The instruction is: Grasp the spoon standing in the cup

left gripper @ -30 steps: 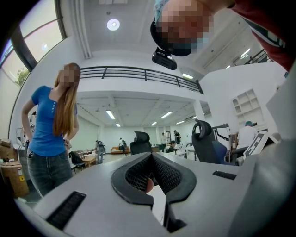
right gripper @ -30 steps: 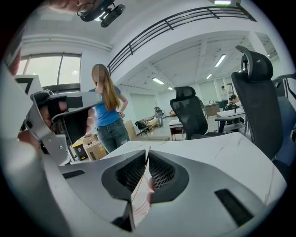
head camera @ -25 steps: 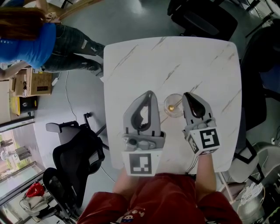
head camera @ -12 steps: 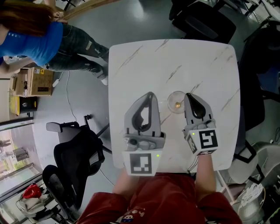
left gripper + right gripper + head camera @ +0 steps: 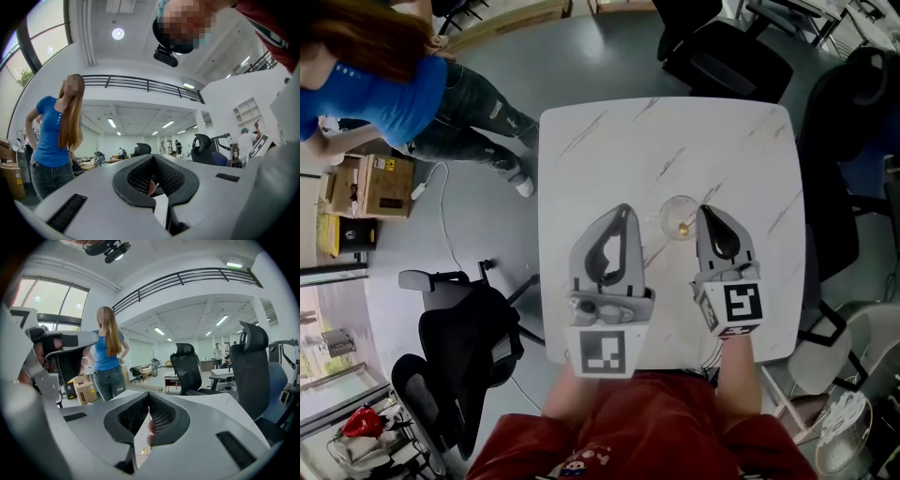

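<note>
Right gripper [image 5: 706, 212] is the nearer one: jaws pressed together, holding nothing, its tip just right of the cup [image 5: 667, 210] on the desk [image 5: 609, 141]. I judge the spoon [image 5: 682, 227] stands roughly upright in that cup, end-on to me. Left gripper [image 5: 623, 210], also closed and empty, sits farther left of the cup.

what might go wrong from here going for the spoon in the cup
1. The right gripper sits shut right beside the cup; pushing in like that may tip it.
2. The spoon looks small inside the clear cup, so the jaws might clip the rim instead.
</note>
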Demonstrator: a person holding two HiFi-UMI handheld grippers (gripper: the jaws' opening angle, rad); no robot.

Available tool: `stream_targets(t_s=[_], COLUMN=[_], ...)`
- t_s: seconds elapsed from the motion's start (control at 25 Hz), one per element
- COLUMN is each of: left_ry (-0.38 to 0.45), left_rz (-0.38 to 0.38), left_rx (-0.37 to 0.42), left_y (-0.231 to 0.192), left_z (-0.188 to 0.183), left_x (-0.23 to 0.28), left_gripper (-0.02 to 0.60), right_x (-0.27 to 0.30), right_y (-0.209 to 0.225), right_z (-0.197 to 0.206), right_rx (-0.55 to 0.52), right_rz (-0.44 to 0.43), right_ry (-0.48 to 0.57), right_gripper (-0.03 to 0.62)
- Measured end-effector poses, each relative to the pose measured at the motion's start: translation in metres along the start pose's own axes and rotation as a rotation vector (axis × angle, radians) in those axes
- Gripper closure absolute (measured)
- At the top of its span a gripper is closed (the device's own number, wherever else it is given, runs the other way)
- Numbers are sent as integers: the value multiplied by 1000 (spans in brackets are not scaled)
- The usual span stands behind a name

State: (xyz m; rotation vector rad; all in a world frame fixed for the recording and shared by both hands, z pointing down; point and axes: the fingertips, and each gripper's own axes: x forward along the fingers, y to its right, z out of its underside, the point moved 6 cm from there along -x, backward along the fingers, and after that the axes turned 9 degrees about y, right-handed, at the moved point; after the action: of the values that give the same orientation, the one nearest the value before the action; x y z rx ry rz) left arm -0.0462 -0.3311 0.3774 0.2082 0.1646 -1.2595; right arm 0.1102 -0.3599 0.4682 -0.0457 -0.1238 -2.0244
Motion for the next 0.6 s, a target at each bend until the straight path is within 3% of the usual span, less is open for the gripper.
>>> stream_targets(t_s=[0.6], left_ry=[64], left_rz=[50], left_rx=[-33], left_y=[2], left_z=[-32], left_x=[-28], left_gripper=[575], right_x=[-35], right_y=[-9], right_z=[-38], right_rx=[-63], right_rz=[124], right_ry=[93], right_gripper=[579])
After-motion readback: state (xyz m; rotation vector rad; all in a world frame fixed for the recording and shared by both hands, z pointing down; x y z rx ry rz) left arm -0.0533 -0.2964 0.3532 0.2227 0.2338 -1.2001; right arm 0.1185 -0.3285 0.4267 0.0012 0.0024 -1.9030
